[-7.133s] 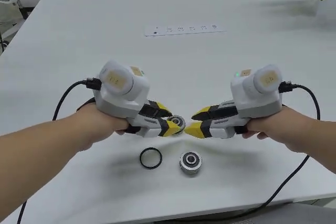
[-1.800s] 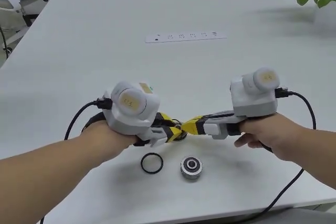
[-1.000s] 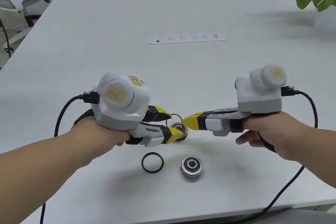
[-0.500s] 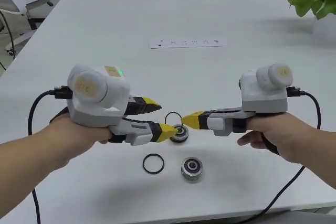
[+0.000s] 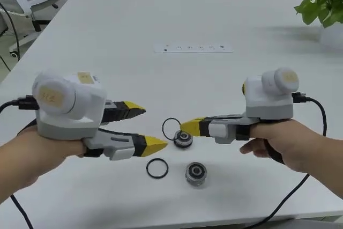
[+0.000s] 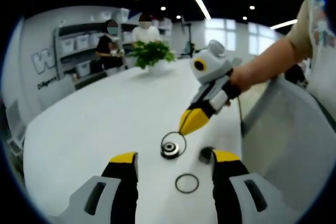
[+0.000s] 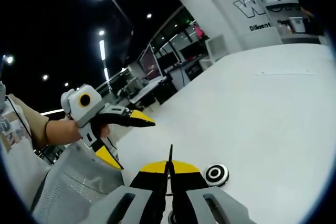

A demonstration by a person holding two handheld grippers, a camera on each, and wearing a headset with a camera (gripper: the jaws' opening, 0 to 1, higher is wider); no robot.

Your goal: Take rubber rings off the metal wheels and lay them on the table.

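Two rings look off their wheels. My right gripper (image 5: 186, 127), jaws pressed together, pinches one ring (image 5: 171, 128) by its band just beside the far wheel (image 5: 183, 139). The loose ring (image 5: 157, 168) lies flat on the table (image 5: 161, 79) by the near wheel (image 5: 196, 172). My left gripper (image 5: 151, 127) is spread, empty. Rubber seems thin, light, floppy: a band pinch suffices.
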